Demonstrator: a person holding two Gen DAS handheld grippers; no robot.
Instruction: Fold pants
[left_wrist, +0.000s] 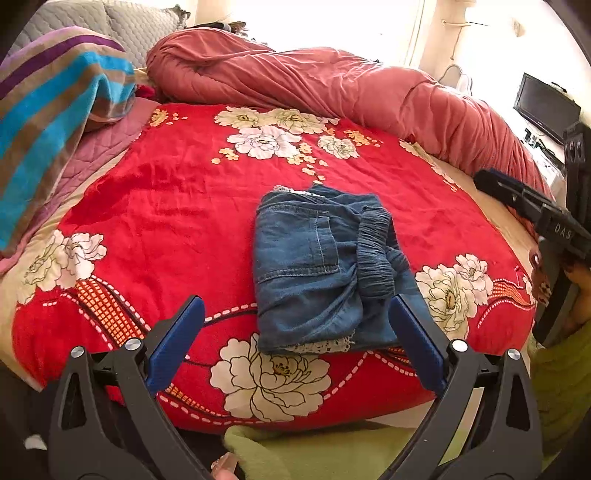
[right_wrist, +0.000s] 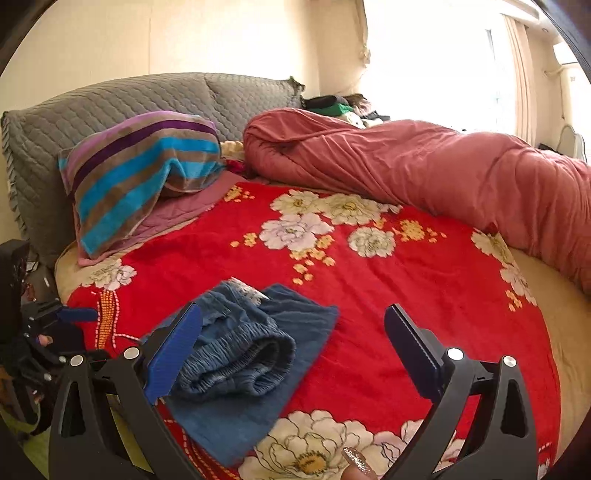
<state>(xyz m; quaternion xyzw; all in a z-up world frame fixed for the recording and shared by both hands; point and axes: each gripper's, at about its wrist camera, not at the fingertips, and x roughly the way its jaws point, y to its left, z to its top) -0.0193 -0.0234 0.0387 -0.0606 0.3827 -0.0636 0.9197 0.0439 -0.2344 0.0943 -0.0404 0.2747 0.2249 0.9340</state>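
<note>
Folded pants (left_wrist: 325, 269) on red floral blanket (left_wrist: 177, 206), pink duvet (left_wrist: 332, 85) and striped towel (left_wrist: 48, 122) behind — left tool (left_wrist: 295, 332), right tool (right_wrist: 293, 347) both spread, empty

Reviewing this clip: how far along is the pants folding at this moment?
Looks essentially done: the denim pants lie as a compact folded bundle on the red floral blanket, elastic waistband on top. Nothing is in hand; the left claw and right claw are both open, empty and apart from the cloth. Left: at most tidying the lace hem peeking out.
</note>
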